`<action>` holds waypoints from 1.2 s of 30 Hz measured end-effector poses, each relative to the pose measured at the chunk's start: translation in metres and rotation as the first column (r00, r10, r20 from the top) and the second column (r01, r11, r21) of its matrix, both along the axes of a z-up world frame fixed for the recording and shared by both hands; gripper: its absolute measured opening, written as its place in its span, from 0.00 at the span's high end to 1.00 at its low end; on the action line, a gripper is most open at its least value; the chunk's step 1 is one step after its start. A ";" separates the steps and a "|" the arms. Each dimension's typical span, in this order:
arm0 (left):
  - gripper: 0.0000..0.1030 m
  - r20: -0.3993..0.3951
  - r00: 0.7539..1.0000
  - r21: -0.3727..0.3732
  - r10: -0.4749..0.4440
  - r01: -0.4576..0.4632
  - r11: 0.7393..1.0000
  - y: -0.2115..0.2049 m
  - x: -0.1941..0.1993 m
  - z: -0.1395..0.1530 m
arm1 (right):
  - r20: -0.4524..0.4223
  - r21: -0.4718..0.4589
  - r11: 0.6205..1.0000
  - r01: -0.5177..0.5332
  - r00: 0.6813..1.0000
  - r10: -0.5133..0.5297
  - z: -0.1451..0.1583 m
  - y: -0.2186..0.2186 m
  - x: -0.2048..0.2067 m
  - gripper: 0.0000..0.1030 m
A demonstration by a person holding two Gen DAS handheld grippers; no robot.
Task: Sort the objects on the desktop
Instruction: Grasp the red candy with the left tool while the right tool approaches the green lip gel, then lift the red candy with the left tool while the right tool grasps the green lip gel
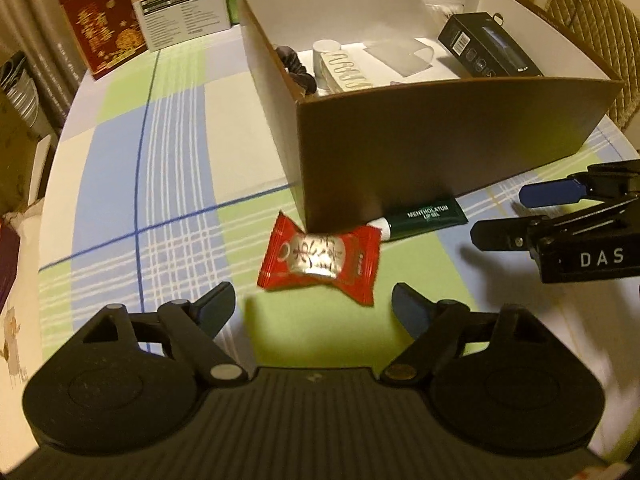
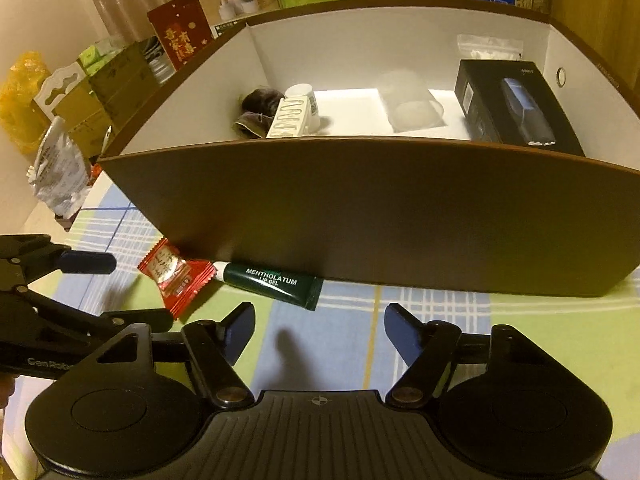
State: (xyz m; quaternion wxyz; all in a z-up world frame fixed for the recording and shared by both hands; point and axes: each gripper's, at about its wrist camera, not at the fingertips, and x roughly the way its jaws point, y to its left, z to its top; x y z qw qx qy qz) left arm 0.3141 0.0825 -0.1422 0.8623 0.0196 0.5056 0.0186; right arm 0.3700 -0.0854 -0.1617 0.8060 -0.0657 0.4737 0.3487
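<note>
Looks like pickup time: left hand-held gripper [image 1: 313,312] spread wide, shiny red foil candy packet [image 1: 320,261] just ahead of it, right hand-held gripper [image 2: 319,332] wide and empty too, so next it needs to close in on that wrapper.

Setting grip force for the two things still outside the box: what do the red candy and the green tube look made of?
Red candy: glossy plastic film wrapper, judging by its bright glare, crinkles and crimped zigzag ends. Green tube: probably soft plastic with a smooth, satin finish, flattened at its sealed end, white cap opposite. Both tools are open.
</note>
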 end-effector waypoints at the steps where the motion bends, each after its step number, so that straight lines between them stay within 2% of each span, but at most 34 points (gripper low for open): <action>1: 0.24 0.000 1.000 -0.001 -0.008 0.008 1.000 0.000 0.003 -0.001 | 0.001 -0.003 1.000 0.002 1.000 -0.002 -0.001 0.001 0.001 0.32; 14: 0.36 0.021 0.995 -0.025 -0.093 0.093 0.995 0.003 0.022 -0.016 | -0.025 -0.018 0.999 0.044 0.999 -0.045 -0.008 -0.004 0.013 0.32; 16: 0.41 0.029 0.993 -0.018 -0.111 0.111 0.994 0.002 0.023 -0.017 | -0.030 -0.014 0.999 0.045 0.998 -0.046 -0.008 -0.005 0.013 0.32; 17: 0.49 0.027 0.993 -0.011 -0.113 0.114 0.993 0.002 0.023 -0.018 | -0.033 -0.010 0.999 0.041 0.999 -0.041 -0.008 -0.004 0.012 0.32; 20: 0.53 0.031 0.993 0.005 -0.113 0.113 0.994 0.004 0.018 -0.018 | -0.032 0.003 1.000 0.017 0.999 -0.017 -0.007 -0.004 0.010 0.32; 24: 0.53 0.023 0.997 0.046 -0.074 0.073 0.996 0.014 0.006 -0.017 | -0.029 0.029 0.999 -0.033 0.999 0.033 -0.006 0.004 0.005 0.34; 28: 0.53 0.008 1.000 0.062 0.010 -0.010 0.998 0.031 -0.009 -0.014 | -0.016 0.027 0.997 -0.077 0.997 0.078 -0.008 0.017 0.001 0.36; 34: 0.53 -0.003 0.994 0.061 0.113 -0.113 0.992 0.054 -0.032 -0.012 | -0.014 0.021 0.999 -0.039 0.999 0.039 -0.014 0.041 -0.001 0.34; 36: 0.52 -0.004 0.990 0.056 0.138 -0.138 0.989 0.059 -0.035 -0.011 | -0.012 0.010 1.000 -0.030 0.999 0.030 -0.016 0.049 -0.003 0.20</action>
